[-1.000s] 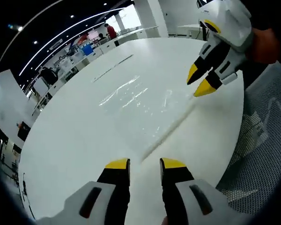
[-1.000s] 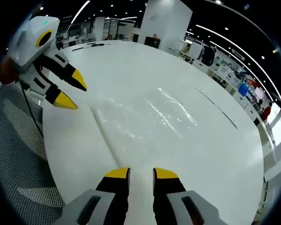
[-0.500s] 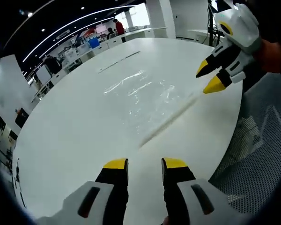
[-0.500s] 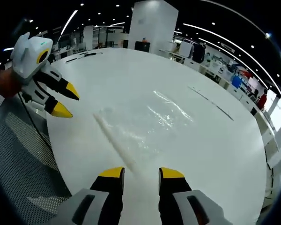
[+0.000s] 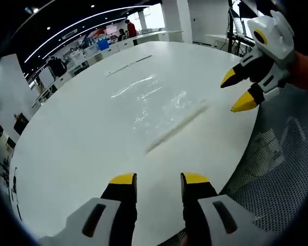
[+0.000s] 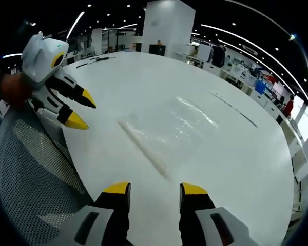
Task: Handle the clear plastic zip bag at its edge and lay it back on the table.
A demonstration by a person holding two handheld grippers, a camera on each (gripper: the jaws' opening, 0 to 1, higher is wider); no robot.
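Note:
The clear plastic zip bag (image 5: 156,105) lies flat on the white table (image 5: 82,143), its zip edge a pale strip nearest me; it glints in the right gripper view too (image 6: 169,128). My left gripper (image 5: 155,179) stands open a little short of the strip's near end, holding nothing. From the right, the right gripper (image 5: 239,91) enters this view, open above the table's edge. In its own view my right gripper (image 6: 154,188) is open and empty, short of the strip, while the left gripper (image 6: 81,109) shows at the left, open.
A grey mesh chair (image 6: 36,174) sits by the table's near edge, seen also at the right as mesh chair (image 5: 277,154). Desks, equipment and people (image 5: 128,28) stand beyond the table's far side. A thin dark line (image 5: 128,65) crosses the far tabletop.
Both grippers have drawn back from the bag toward the table's edge, and their jaws stand a little wider. The bag stays flat on the table.

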